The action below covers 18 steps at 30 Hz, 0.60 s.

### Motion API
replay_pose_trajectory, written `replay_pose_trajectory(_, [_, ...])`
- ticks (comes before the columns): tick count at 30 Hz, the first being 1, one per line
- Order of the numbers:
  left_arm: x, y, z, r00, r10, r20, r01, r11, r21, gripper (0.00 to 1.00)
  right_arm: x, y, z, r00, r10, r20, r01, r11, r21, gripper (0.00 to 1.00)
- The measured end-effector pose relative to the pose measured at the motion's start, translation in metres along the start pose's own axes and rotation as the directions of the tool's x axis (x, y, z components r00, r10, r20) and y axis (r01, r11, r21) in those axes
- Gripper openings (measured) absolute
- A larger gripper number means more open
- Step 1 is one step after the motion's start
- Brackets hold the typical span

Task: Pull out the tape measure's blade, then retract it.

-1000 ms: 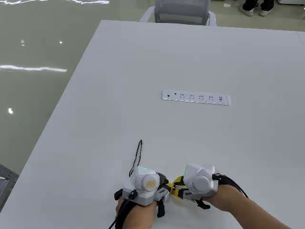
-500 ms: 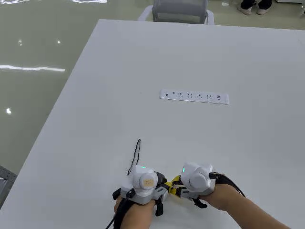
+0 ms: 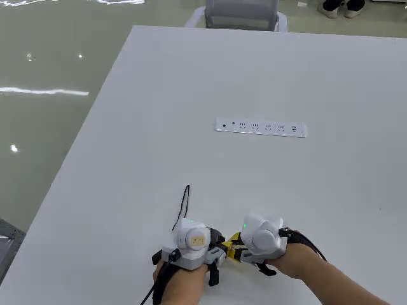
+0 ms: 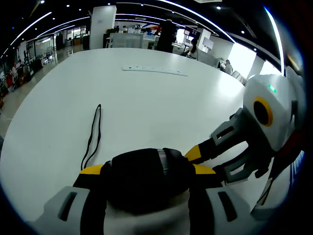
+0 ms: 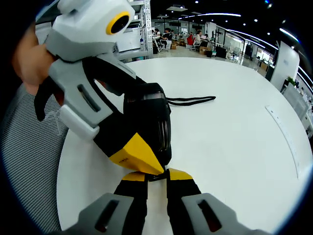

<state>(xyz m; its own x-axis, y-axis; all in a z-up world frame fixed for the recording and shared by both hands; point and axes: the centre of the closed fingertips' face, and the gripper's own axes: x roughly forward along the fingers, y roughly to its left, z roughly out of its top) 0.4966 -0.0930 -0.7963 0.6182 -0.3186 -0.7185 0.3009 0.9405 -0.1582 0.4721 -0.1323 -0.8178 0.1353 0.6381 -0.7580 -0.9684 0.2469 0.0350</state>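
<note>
Tape measure (image 5: 146,117) sat clamped in my left gripper (image 4: 146,169) — my right gripper (image 5: 156,175) pinched its blade tip (image 5: 157,178).

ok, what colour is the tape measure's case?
Black; the tape measure shows best in the right gripper view.

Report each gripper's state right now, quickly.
Left gripper: shut on the tape measure.
Right gripper: shut at its mouth; whether it pinches the blade cannot be told.

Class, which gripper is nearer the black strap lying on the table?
Left. The left gripper holds the tape measure on the side where the strap trails out; the right gripper is at the tape measure's far side, farther off.
</note>
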Motion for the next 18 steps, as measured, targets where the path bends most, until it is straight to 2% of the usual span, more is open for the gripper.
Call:
replay_pose_trajectory(11, [-0.0007,-0.0004,0.0004,1.0,0.001,0.009,-0.001,1.0,0.005,0.66,-0.0015,0.001,0.0019,0.9999,-0.002,0.011,0.002,1.0,-0.021,0.14])
replay_pose_trajectory(18, [-0.0014,0.0011,0.0023,0.9997,-0.006,0.022,0.006,1.0,-0.001,0.67,-0.0015,0.0005,0.0012,1.0,-0.004,-0.001,0.004,1.0,-0.007,0.16])
